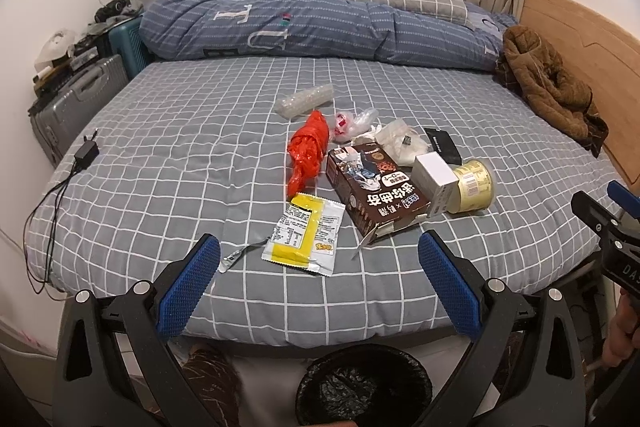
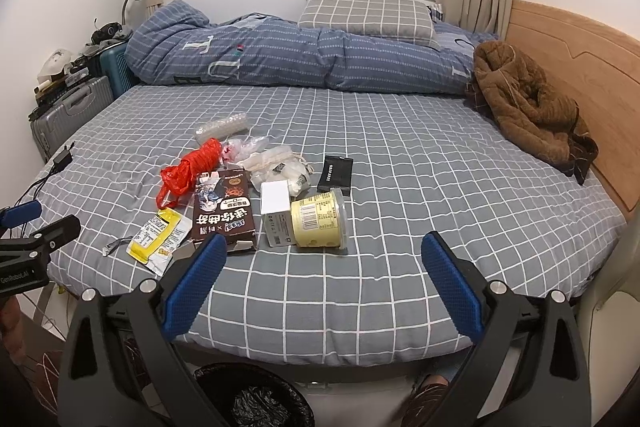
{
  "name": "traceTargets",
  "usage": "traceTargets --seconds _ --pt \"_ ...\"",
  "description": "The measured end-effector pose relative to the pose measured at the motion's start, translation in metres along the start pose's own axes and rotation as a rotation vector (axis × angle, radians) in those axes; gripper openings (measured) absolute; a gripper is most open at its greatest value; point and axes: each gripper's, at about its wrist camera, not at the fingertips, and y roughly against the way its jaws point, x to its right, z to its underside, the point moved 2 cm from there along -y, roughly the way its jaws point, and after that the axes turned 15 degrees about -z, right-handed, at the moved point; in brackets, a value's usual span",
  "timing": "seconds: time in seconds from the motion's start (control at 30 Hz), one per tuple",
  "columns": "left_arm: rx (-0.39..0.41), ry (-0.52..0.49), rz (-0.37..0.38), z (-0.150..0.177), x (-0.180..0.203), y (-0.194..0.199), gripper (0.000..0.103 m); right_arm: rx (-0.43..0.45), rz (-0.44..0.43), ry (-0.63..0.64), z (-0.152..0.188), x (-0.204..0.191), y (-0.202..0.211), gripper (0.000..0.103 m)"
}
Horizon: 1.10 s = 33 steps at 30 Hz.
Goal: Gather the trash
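Note:
Trash lies in a heap on the grey checked bed (image 1: 160,155) (image 2: 440,167): a red plastic bag (image 1: 308,151) (image 2: 192,167), a brown snack box (image 1: 372,187) (image 2: 224,215), a yellow and white wrapper (image 1: 306,233) (image 2: 160,237), a white box (image 1: 434,175) (image 2: 276,211), a yellow tub on its side (image 1: 474,187) (image 2: 318,221), clear bags (image 1: 360,123) (image 2: 248,147) and a black packet (image 1: 442,145) (image 2: 335,174). My left gripper (image 1: 320,247) is open above the bed's near edge, in front of the wrapper. My right gripper (image 2: 324,247) is open too, near the tub, empty.
A black-lined bin (image 1: 364,383) (image 2: 256,399) stands on the floor below the bed edge. A rolled blue duvet (image 1: 320,23), a pillow (image 2: 368,13) and a brown coat (image 2: 528,103) lie at the back. A charger with cable (image 1: 86,153) lies left. Suitcases (image 1: 76,103) stand beside the bed.

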Motion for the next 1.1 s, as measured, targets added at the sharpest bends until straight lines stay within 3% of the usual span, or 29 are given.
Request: traceTargets --seconds 0.73,0.9,1.1 --pt "0.006 0.007 -0.004 -0.008 0.001 -0.002 0.097 0.004 0.001 0.005 -0.005 -0.002 0.006 0.094" --pt "-0.007 0.005 -0.023 -0.017 0.0 -0.026 0.097 -0.018 0.006 0.012 -0.007 0.003 -0.01 0.094" --pt "-0.035 -0.001 -0.043 -0.039 0.001 -0.08 0.097 -0.064 0.016 0.014 -0.014 0.019 -0.058 0.094"
